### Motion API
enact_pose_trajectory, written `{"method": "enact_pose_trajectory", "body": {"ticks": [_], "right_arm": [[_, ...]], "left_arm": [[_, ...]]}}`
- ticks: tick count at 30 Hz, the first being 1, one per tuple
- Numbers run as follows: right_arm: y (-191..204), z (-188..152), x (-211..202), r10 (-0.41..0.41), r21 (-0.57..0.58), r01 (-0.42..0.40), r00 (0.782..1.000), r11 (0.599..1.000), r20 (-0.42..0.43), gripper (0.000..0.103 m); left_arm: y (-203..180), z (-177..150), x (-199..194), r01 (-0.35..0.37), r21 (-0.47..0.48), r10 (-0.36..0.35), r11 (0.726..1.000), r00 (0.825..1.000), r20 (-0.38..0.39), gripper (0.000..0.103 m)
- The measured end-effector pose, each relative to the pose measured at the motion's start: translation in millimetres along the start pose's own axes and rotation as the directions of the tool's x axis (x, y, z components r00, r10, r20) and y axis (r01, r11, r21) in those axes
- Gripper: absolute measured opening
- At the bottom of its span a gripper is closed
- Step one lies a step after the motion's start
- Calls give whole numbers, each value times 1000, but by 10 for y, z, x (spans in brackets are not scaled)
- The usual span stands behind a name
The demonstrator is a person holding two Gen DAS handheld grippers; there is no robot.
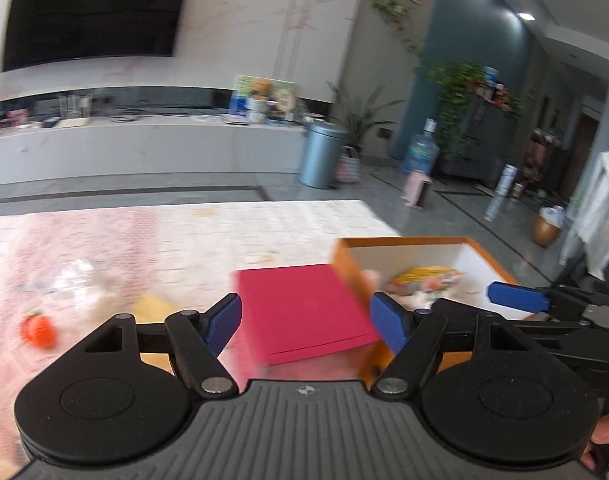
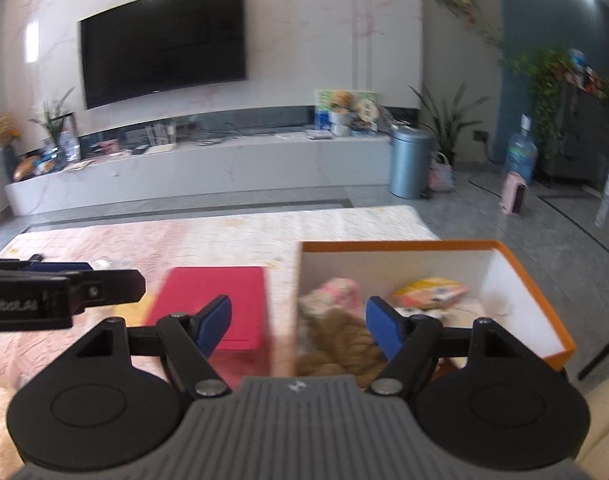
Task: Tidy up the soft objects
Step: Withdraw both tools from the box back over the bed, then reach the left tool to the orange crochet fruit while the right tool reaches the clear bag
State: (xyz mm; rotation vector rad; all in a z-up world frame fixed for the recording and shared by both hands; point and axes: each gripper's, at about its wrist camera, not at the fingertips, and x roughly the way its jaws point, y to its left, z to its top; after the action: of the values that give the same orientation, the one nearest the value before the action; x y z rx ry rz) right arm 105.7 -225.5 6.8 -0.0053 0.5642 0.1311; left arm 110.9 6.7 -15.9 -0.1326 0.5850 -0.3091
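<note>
An orange box with white inner walls stands on the patterned cloth at the right; it also shows in the left wrist view. Inside lie a tan braided soft toy, a pink-and-white soft item and a yellow packet. A red flat lid lies left of the box. A small orange knitted toy and a clear bag lie at the far left. My left gripper is open and empty above the lid. My right gripper is open and empty at the box's near-left wall.
A yellow flat piece lies under the left gripper. The cloth-covered table ends toward a grey tiled floor. Beyond are a TV wall, a low cabinet, a metal bin and plants.
</note>
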Motion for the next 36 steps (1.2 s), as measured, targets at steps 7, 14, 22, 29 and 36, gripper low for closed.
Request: {"method": "enact_pose_trajectory", "body": {"ticks": [7, 14, 22, 29, 36], "right_arm": [[610, -24, 184, 115, -40, -116, 993, 992, -33, 74], [1189, -47, 478, 197, -78, -203, 977, 976, -77, 74], [1659, -69, 915, 230, -109, -246, 962, 963, -146, 74], [1895, -101, 1339, 230, -141, -263, 950, 954, -212, 74], [2017, -137, 1879, 203, -169, -259, 936, 951, -289, 74]], "left_arm": [[610, -133, -157, -104, -79, 103, 992, 995, -13, 83], [1112, -266, -282, -171, -131, 168, 977, 985, -34, 81], [1638, -422, -308, -227, -203, 217, 953, 974, -67, 81], [1992, -466, -161, -220, -291, 200, 931, 975, -97, 81], [2243, -435, 161, -289, -332, 251, 898, 956, -154, 80]]}}
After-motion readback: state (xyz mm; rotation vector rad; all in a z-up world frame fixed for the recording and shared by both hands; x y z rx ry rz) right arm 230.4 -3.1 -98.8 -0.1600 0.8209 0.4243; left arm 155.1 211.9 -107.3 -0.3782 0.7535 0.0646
